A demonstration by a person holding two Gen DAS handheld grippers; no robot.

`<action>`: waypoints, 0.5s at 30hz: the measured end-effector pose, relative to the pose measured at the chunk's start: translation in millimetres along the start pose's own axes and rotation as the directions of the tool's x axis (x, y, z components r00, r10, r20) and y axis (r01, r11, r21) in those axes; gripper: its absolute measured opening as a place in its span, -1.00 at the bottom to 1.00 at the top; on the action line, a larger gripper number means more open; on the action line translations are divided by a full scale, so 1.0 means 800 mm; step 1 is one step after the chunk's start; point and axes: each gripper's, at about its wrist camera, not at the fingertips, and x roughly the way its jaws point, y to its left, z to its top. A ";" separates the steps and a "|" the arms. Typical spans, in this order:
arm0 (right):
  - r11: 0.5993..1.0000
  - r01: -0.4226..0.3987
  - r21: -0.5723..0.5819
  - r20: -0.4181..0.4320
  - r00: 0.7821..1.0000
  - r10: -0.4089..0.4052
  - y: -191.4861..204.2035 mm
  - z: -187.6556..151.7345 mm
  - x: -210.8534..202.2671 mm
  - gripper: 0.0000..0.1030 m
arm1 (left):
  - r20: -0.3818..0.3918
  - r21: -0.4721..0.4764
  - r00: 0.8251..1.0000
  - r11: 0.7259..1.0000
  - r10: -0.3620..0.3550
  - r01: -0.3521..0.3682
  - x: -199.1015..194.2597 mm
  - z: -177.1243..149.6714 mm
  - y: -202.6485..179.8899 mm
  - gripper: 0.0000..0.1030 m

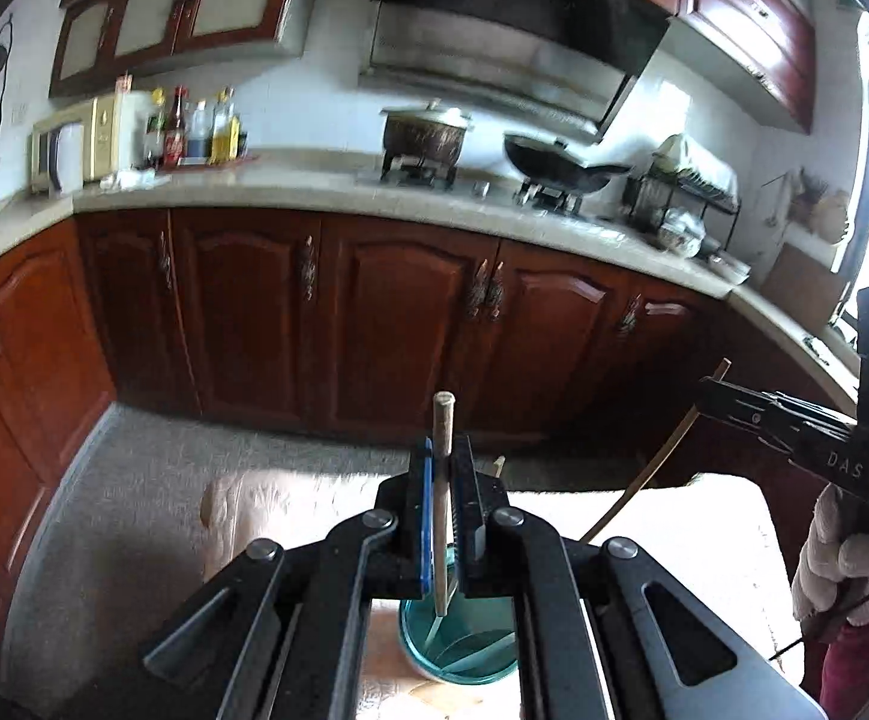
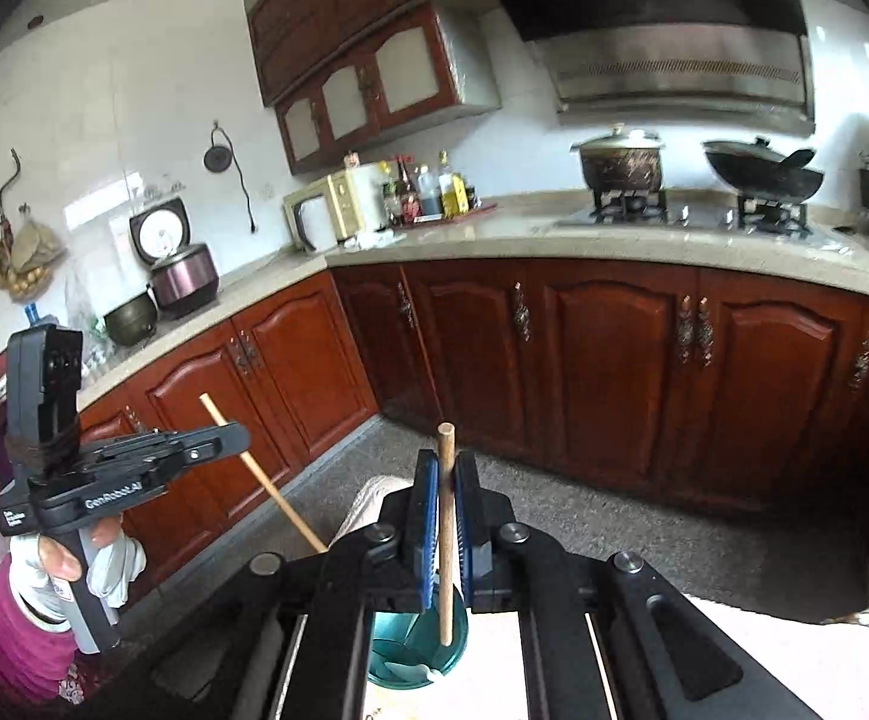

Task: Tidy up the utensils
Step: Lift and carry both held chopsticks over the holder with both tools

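Note:
My left gripper [image 1: 442, 468] is shut on a wooden chopstick [image 1: 442, 516] held upright, its lower end inside a teal cup [image 1: 458, 642] just below the jaws. My right gripper [image 2: 443, 480] is shut on a second wooden chopstick [image 2: 445, 540], also upright, its lower end over the same teal cup [image 2: 419, 654]. The right gripper [image 1: 704, 387] shows at the right of the left wrist view with its chopstick [image 1: 653, 468] slanting down. The left gripper [image 2: 242, 435] shows at the left of the right wrist view with its chopstick [image 2: 266, 483].
The cup stands on a light cloth-covered table [image 1: 644, 528]. Dark red cabinets [image 1: 410, 312] under a stone counter [image 1: 290, 186] run across the far side, with a pot [image 1: 425, 132], a wok [image 1: 554, 165], a microwave [image 1: 74, 141] and bottles [image 1: 194, 126].

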 end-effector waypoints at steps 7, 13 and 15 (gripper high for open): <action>0.998 -0.015 0.067 -0.142 0.990 0.024 -0.018 -0.046 0.090 -0.87 | -0.108 -0.030 0.994 0.999 0.029 -0.032 0.059 -0.044 0.017 -0.90; 0.994 0.000 0.109 -0.212 0.977 0.024 -0.044 -0.086 0.136 -0.82 | -0.144 -0.033 0.988 0.997 0.057 -0.063 0.088 -0.068 0.020 -0.90; 0.994 0.013 0.108 -0.217 0.976 0.011 -0.048 -0.095 0.144 -0.79 | -0.142 -0.034 0.988 0.997 0.064 -0.069 0.086 -0.071 0.020 -0.90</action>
